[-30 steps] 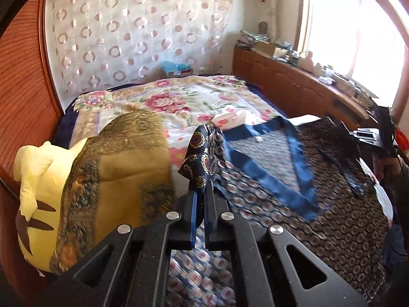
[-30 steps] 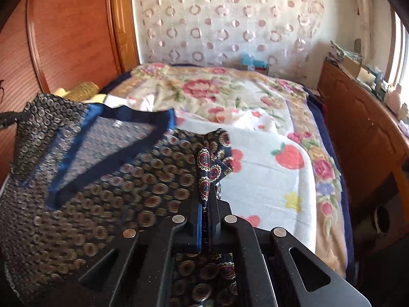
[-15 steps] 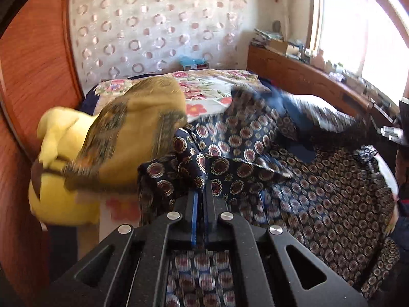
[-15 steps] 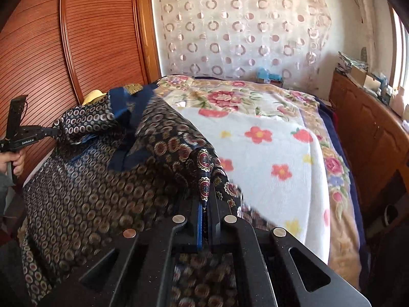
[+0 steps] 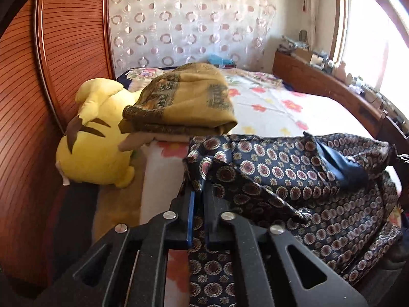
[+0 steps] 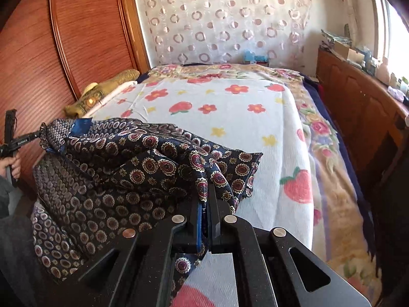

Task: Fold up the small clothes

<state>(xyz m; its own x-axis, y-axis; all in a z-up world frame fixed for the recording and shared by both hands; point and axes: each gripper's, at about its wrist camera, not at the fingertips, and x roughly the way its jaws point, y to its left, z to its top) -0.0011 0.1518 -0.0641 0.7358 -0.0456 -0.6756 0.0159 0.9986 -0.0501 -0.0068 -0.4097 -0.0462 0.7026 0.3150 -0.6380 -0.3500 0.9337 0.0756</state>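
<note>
A dark navy garment [image 5: 281,168] with round medallion print and a blue lining lies doubled over at the near edge of the bed [image 6: 242,128]. My left gripper [image 5: 200,186] has one corner of it between its fingers. Its jaws are opening, and the cloth still sits gathered at the tip. In the right wrist view the same left gripper [image 6: 42,131] shows at far left, with the garment [image 6: 115,179] bunched at its end. The right gripper [image 6: 205,194] is shut on the opposite corner, which drapes over its fingers.
A yellow plush toy [image 5: 94,148] and a folded mustard cloth [image 5: 184,102] lie at the bed's left side against a wooden wardrobe [image 5: 38,102]. A wooden cabinet [image 6: 358,107] with clutter runs along the right. A person's hand [image 6: 11,163] holds the left gripper.
Both grippers have drawn back toward the near bed edge and sunk a little, bringing the garment's top over onto itself. The open collar no longer shows. The left fingers stand slightly wider apart.
</note>
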